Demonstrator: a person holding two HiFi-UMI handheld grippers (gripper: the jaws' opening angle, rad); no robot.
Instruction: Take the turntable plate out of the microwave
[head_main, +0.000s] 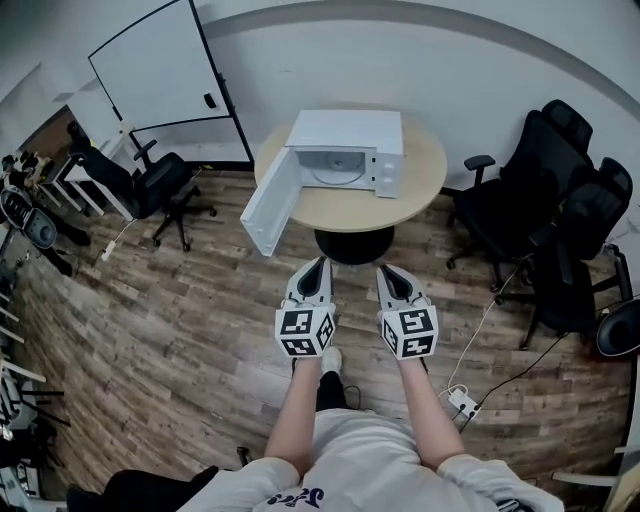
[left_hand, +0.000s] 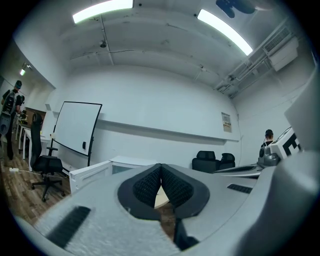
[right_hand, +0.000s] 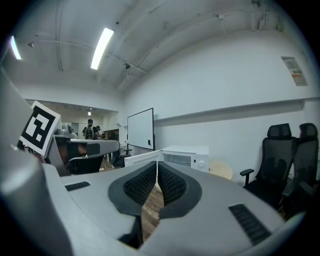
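A white microwave stands on a round wooden table, its door swung open to the left. The glass turntable plate lies inside the cavity. My left gripper and right gripper hang side by side over the floor, short of the table, both shut with nothing between the jaws. The left gripper view shows the left gripper with the open door beyond it. In the right gripper view, the right gripper points toward the microwave.
Black office chairs crowd the right side, and another stands at the left by a whiteboard. A power strip and cables lie on the wood floor at the right. The table's black pedestal is just ahead of the grippers.
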